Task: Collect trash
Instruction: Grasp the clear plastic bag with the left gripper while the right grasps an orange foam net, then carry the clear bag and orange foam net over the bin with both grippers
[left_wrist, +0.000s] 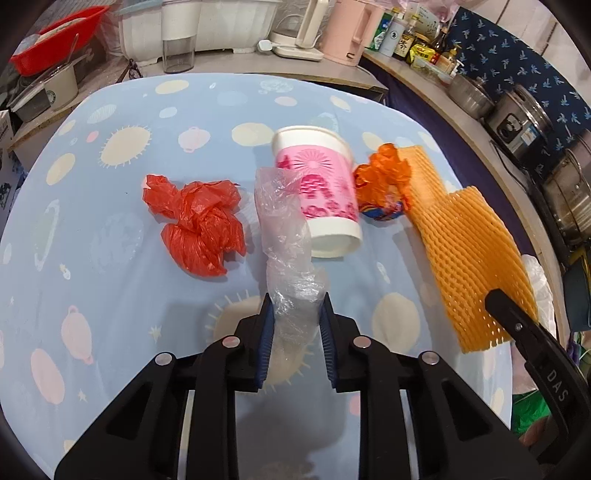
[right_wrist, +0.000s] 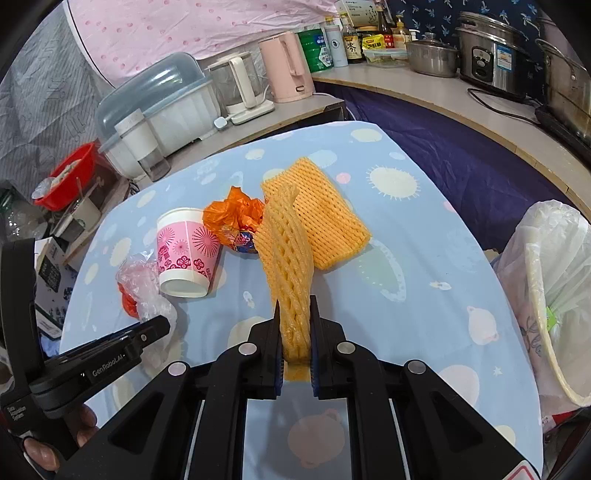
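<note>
1. Surface (left_wrist: 110, 295): blue patterned cloth, trash spread across it.
2. White-lined bin (right_wrist: 554, 295) at the surface's right edge.
3. Orange foam net (right_wrist: 291, 266): one end pinched in right gripper (right_wrist: 295, 332) fingers, and it leans on a second net.
4. Pink cup (left_wrist: 321, 192) on its side, mid-surface.
5. Clear plastic bag (left_wrist: 288, 258): clamped by left gripper (left_wrist: 297, 325) fingers.
6. Red bag (left_wrist: 199, 221) loose, left of the cup.

Cup (left_wrist: 317, 192) lay on side mid desk (left_wrist: 110, 295). Knotted bag (left_wrist: 195, 225) sat left of it, crumpled wrapper (left_wrist: 384, 181) right, foam net (left_wrist: 469, 251) further right. Bin (right_wrist: 554, 295) stood beside desk's right edge.
</note>
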